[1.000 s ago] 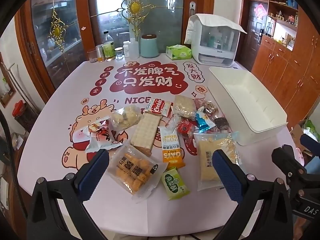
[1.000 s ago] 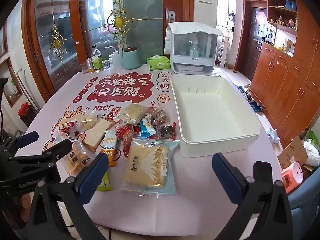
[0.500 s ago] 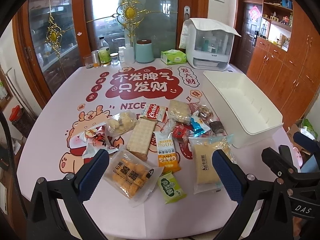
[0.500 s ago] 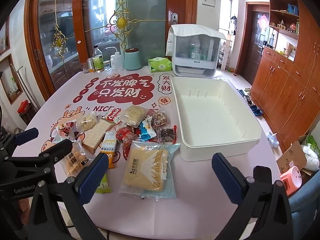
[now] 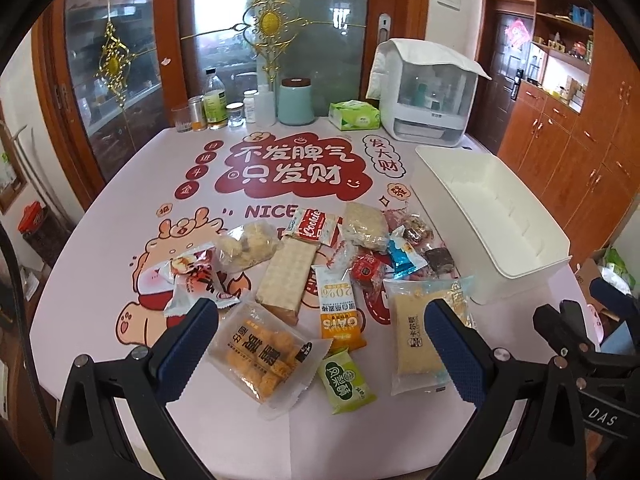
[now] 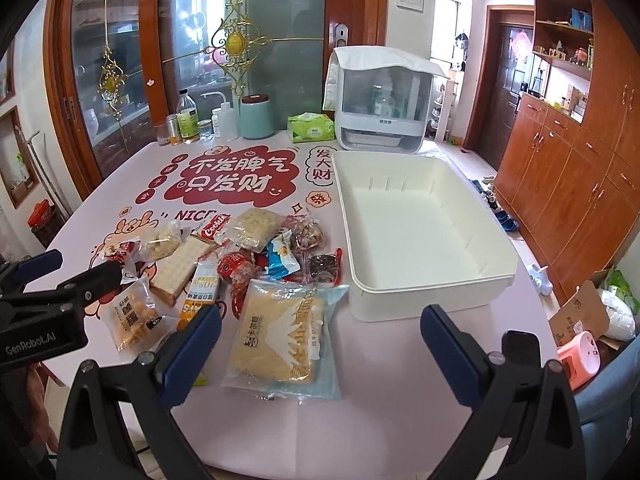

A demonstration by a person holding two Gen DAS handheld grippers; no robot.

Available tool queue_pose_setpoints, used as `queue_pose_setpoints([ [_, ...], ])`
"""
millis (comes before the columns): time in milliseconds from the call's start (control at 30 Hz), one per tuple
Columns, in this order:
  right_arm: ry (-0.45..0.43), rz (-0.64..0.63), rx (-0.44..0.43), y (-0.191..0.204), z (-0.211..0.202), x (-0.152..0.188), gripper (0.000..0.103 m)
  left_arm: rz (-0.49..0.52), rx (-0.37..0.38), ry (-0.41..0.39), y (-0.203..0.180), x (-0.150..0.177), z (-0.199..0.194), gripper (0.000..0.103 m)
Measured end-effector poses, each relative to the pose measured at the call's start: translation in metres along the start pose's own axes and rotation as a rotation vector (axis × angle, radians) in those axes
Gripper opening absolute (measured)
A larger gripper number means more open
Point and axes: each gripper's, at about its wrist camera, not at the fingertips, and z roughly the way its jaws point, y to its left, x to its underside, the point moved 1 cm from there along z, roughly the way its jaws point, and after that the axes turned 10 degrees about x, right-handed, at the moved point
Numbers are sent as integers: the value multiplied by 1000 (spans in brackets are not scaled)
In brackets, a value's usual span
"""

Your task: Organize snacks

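Several snack packets lie in a loose pile on the pink printed tablecloth [image 5: 140,184]. Among them are an orange-biscuit bag [image 5: 266,350], a green packet [image 5: 345,378], an oats bar [image 5: 338,308], a pale wafer block [image 5: 286,276] and a large yellow cake bag [image 6: 280,332]. An empty white bin [image 6: 420,224] stands to the right of the pile. My left gripper [image 5: 320,338] hovers open above the near packets. Open as well, my right gripper [image 6: 320,346] hangs over the cake bag and the bin's near corner. Neither holds anything.
At the table's far edge stand bottles and jars [image 5: 214,104], a teal canister [image 5: 295,101], a green tissue pack [image 5: 354,115] and a white covered rack [image 5: 424,92]. Wooden cabinets [image 6: 560,184] line the right. A cardboard box [image 6: 580,316] and pink item sit on the floor.
Both grippers have risen and pulled back slightly, so the table and snacks sit a little lower and farther in view. Nothing was grasped or moved.
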Motion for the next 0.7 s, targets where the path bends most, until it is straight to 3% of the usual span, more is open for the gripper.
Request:
queue_pose_setpoints([
  [233, 26, -12, 1, -1, 11, -1, 100, 5, 21, 18, 12, -6, 0, 102],
  [400, 49, -19, -20, -1, 19, 2, 100, 48, -22, 26, 24, -6, 6, 102],
  [567, 103, -27, -54, 0, 37, 10, 100, 94, -28, 115, 41, 11, 34, 102],
  [700, 181, -30, -96, 5, 65, 18, 100, 65, -17, 216, 57, 31, 65, 102],
])
